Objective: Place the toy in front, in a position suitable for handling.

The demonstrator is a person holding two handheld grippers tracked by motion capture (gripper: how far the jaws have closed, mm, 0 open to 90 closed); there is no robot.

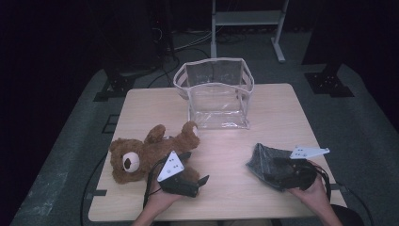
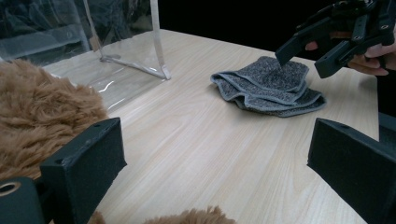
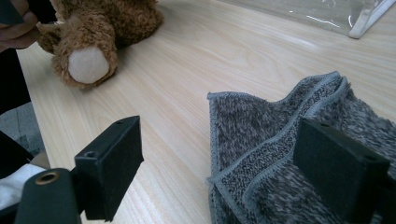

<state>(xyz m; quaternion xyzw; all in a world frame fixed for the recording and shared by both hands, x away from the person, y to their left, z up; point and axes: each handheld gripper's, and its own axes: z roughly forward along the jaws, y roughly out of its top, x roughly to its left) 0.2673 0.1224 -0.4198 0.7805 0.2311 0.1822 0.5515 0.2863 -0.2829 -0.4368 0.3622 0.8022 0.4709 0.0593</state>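
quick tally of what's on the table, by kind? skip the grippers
Soft toy: 1, the brown teddy bear, lying near the left edge.
Cloth: 1, the folded grey towel, near the right edge.
Bag: 1, the clear plastic bag, standing open at the far side.
Total: 3

Bare table point(image 1: 226, 155) is left between teddy bear point(image 1: 150, 153) at nine o'clock and cloth point(image 1: 270, 165) at three; clear bag point(image 1: 216, 94) blocks twelve.
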